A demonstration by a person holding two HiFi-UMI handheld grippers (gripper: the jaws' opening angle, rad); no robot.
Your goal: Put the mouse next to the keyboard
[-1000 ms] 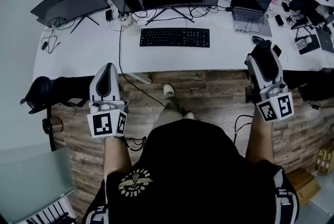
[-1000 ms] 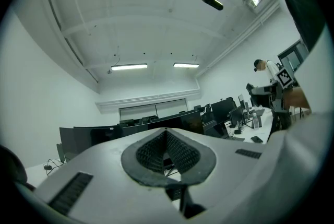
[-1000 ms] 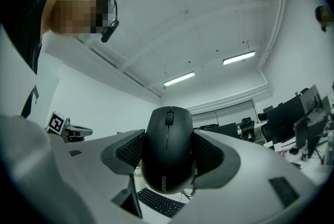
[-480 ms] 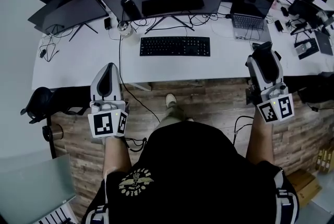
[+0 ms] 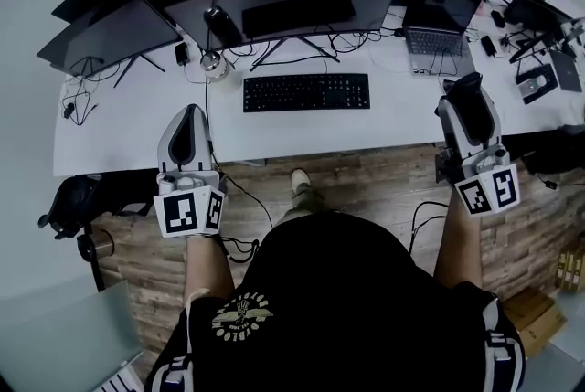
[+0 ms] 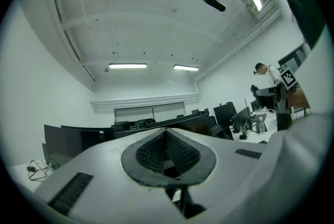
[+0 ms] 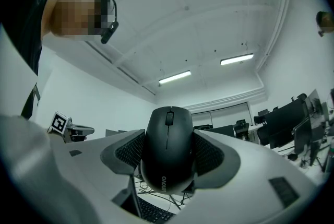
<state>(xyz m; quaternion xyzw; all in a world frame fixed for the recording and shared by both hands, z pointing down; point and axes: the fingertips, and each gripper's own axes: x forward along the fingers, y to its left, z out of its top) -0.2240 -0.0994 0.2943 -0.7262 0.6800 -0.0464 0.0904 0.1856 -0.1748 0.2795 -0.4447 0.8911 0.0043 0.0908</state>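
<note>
While the right gripper (image 5: 464,90) hangs over the front edge of the desk (image 5: 137,121), well to the right of the keyboard (image 5: 306,92), we find the mouse (image 7: 168,149) clamped between its fingers (image 7: 128,151). The ribbed pads press on the mouse's two flanks, with the wheel end uppermost in the right gripper view. The left gripper (image 5: 186,116) sits left of the keyboard and nearer the person, its fingers (image 6: 148,152) closed together on nothing.

Assessment: the mouse is a light, rigid plastic shell with a smooth, rounded back. We judge it liable to slip or pivot if the squeeze eases, though unlikely to suffer from moderate pressure. The flanks at mid-body are the proper hold, and the pads sit there.

Status: carrying step, and the mouse is not yet set down. We recommend a low, level descent to the desk just right of the keyboard before release, keeping short of the laptop (image 5: 437,25) beyond the keyboard's right end.
</note>
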